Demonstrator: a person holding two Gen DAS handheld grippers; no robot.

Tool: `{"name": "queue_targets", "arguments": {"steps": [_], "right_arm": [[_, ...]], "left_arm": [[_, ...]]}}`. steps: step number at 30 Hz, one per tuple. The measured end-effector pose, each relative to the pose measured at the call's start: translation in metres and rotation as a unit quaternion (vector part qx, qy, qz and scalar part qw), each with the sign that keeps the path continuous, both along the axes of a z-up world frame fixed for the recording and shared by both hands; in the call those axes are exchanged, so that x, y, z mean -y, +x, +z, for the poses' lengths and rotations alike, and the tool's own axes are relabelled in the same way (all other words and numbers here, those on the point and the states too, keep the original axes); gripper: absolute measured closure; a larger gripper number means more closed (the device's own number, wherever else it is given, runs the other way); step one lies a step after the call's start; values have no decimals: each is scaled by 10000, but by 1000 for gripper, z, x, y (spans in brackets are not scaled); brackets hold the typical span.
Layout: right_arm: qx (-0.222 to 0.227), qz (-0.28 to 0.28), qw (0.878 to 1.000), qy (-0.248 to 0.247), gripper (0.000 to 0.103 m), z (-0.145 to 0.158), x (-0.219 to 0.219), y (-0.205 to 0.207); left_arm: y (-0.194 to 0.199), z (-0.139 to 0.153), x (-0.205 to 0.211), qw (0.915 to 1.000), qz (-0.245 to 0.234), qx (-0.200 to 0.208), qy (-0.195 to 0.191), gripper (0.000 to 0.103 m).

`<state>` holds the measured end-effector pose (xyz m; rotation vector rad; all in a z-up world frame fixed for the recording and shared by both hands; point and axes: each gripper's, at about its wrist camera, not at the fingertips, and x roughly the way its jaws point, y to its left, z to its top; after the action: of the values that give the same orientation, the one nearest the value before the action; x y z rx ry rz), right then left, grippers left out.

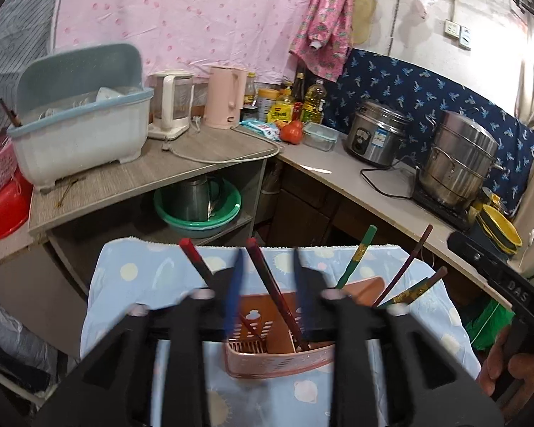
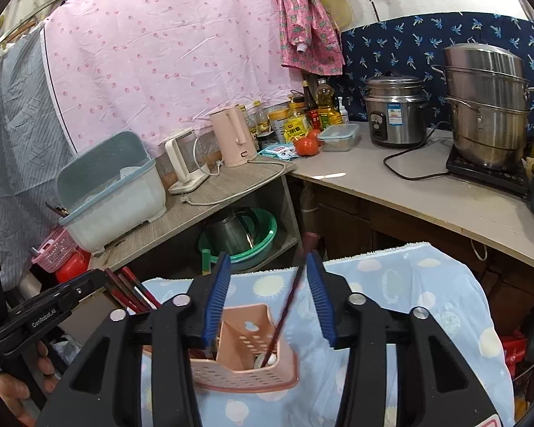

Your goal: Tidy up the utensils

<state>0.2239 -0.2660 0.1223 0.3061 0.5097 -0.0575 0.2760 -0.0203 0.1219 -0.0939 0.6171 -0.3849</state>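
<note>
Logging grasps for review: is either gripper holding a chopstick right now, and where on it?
Nothing is held. Both the left gripper and right gripper are open; chopsticks stand loose between them in the pink holder.

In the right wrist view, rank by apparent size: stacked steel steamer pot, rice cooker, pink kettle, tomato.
1. stacked steel steamer pot
2. rice cooker
3. pink kettle
4. tomato
All stand at a similar depth on the counters, so nearness hardly skews this order.
</note>
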Motion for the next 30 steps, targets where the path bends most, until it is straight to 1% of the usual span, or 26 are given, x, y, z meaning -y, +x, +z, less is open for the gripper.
{"name": "queue_targets", "arguments": {"steps": [3, 7, 8, 9, 11, 16, 20, 23, 24, 27, 30], "right_arm": [[10, -15, 10000, 42, 52, 0, 1, -8], [-42, 4, 9999, 122, 49, -3, 1, -19], [-55, 3, 9999, 122, 48, -4, 0, -23], [-78, 8, 9999, 119, 48, -6, -1, -26], [-145, 24, 9998, 96, 46, -11, -4, -33], [-327, 95, 9994, 8, 45, -24, -13, -51], [-480, 180, 9986, -87, 42, -35, -24, -66], [-593, 235, 9979, -116, 39, -44, -32, -77], [-634, 265, 9976, -103, 38, -47, -34, -80], [-775, 331, 9964, -115, 35, -55, -43, -89], [-858, 364, 9955, -157, 34, -61, -51, -97]], "left_arm": [[-5, -2, -4, 10000, 42, -22, -52, 63], [-14, -4, -7, 10000, 77, -21, -8, 63], [-17, -5, -7, 10000, 81, -18, 19, 61], [-21, -6, -7, 9999, 96, -17, 59, 57], [-29, -9, -6, 9999, 109, -14, 117, 53], [-49, -21, -5, 9995, 124, -108, 262, 50], [-69, -31, -4, 9986, 228, -177, 433, 39], [-80, -37, -4, 9979, 281, -222, 536, 34], [-84, -38, -4, 9975, 323, -251, 577, 29], [-95, -43, -5, 9961, 466, -286, 692, 18], [-104, -47, -5, 9954, 477, -336, 756, 17]]}}
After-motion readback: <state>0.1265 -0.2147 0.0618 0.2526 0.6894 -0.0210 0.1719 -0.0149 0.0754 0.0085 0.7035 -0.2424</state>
